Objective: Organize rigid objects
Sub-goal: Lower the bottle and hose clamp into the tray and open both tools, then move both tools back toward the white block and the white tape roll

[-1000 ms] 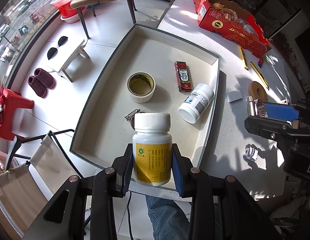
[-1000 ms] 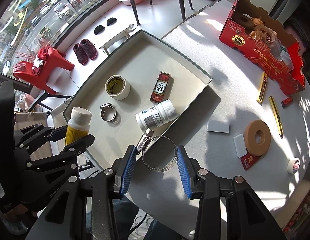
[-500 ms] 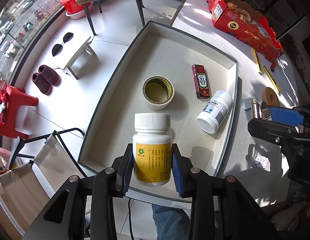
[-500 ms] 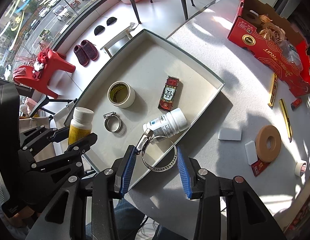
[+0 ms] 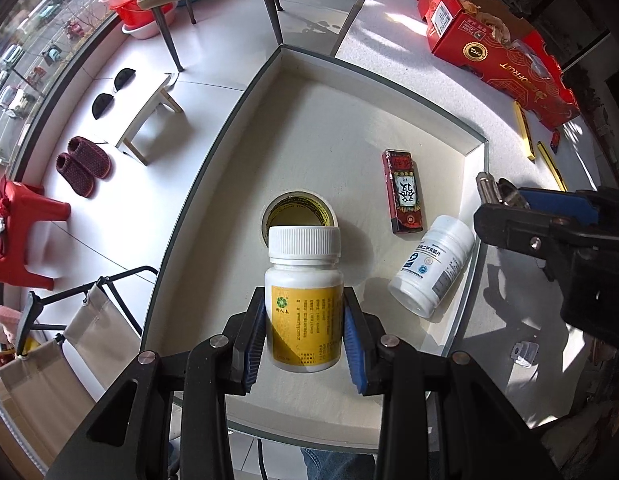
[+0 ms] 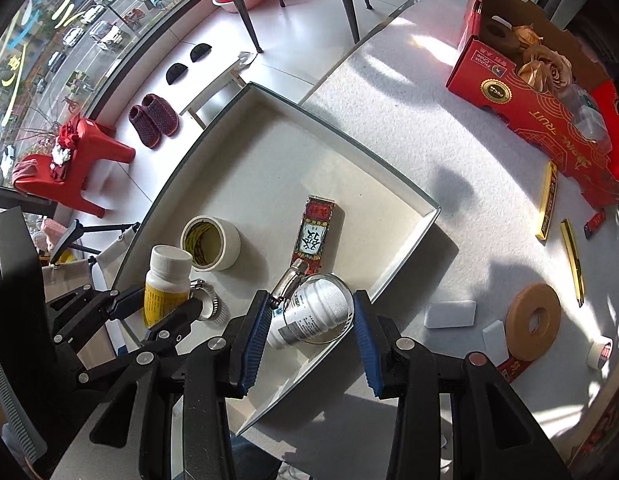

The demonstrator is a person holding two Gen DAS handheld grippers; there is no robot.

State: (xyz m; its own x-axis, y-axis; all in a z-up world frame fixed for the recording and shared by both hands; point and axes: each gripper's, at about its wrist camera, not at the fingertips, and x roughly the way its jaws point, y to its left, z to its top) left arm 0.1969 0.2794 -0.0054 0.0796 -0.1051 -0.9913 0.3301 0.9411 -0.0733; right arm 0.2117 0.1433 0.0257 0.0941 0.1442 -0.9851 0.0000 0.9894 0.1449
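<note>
My left claw (image 5: 304, 336) is clamped on a white plastic pill bottle with a yellow label and ribbed white cap (image 5: 303, 300), its blue pads pressing the label on both sides. The bottle hangs above the near part of the shallow cream rectangular tray (image 5: 475, 216) on the pale grey counter (image 6: 421, 132).

My right claw (image 6: 309, 332) grips a silver metal hose clamp ring (image 6: 305, 300) across its width, the screw housing pointing away from me. It hangs above the tray's right edge, directly over a white plastic pill bottle with a blue-printed label (image 5: 433, 270) lying on its side in the tray.

Also inside the tray: a roll of cream masking tape (image 6: 210, 243) lying flat near the middle, a flat red rectangular packet with a white label (image 5: 403, 192) to the right of the tape, and a smaller silver hose clamp (image 6: 211, 306) partly hidden behind my left claw.

On the counter right of the tray lie a tan ring-shaped disc (image 6: 533, 322), two white blocks (image 6: 449, 314), two thin gold bars (image 6: 547, 206) and an open red cardboard box (image 6: 537, 108).
</note>
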